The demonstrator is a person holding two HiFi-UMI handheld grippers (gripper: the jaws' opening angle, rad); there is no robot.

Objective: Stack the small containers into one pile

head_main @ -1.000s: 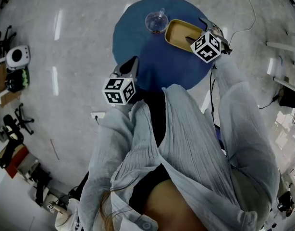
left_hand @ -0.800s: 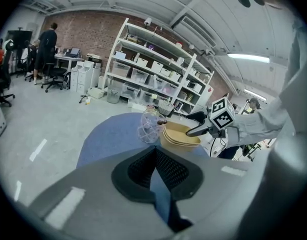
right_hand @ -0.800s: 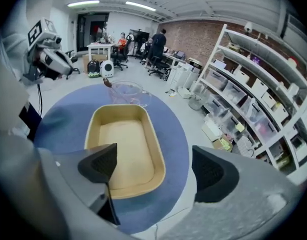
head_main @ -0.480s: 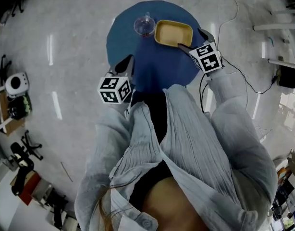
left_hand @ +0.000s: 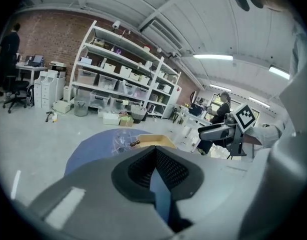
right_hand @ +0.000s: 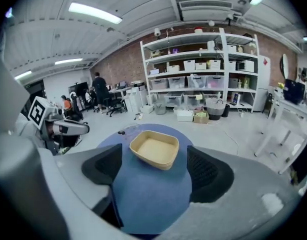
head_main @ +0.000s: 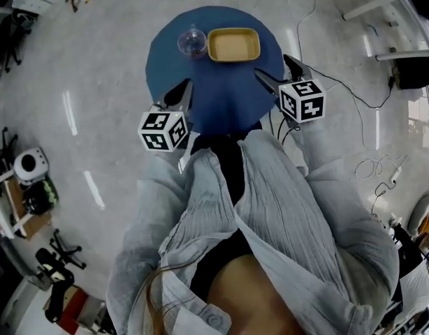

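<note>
We judge the stacking done: the tan containers (head_main: 233,45) look nested at the blue table's (head_main: 214,96) far edge. Over its right rim our right gripper (head_main: 270,64) is spread and empty, jaws just closing slightly. At its near-left rim our left gripper (head_main: 183,93) is pressed together. Next, we simply withdraw.

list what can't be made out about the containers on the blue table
Yellow container: single or nested pile, too small in head view.
Clear cup: contents, tiny in head view, half hidden behind left tongs in left gripper view.
Blue table: near edge, covered by the person's shirt in head view.
</note>
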